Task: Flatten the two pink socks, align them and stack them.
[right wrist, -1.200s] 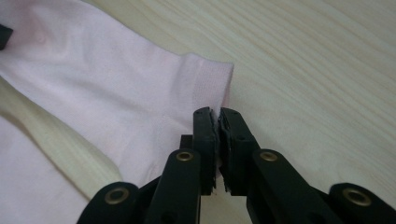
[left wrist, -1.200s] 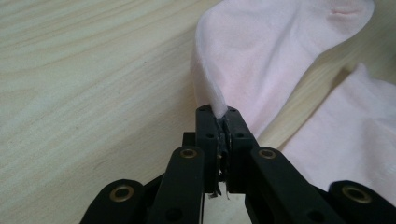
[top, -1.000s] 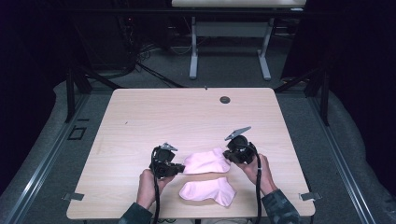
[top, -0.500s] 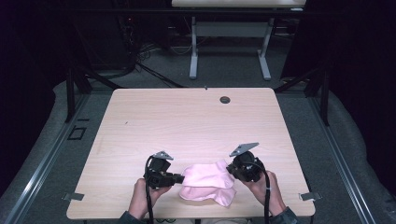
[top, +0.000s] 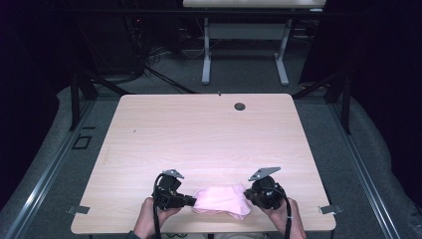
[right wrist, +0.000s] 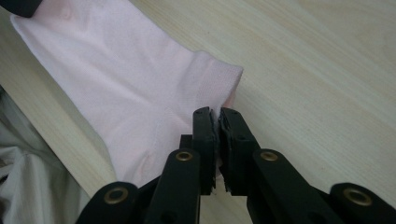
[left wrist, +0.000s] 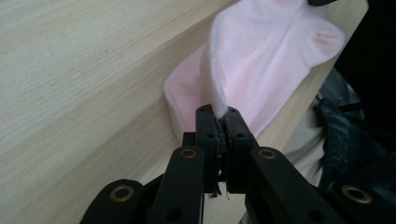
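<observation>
Pink cloth (top: 221,200), folded, lies on the wooden table (top: 199,134) near its front edge, stretched between the two grippers. The left gripper (top: 191,201) pinches one end of the fabric between closed jaws; the right gripper (top: 247,195) pinches the opposite end likewise.
</observation>
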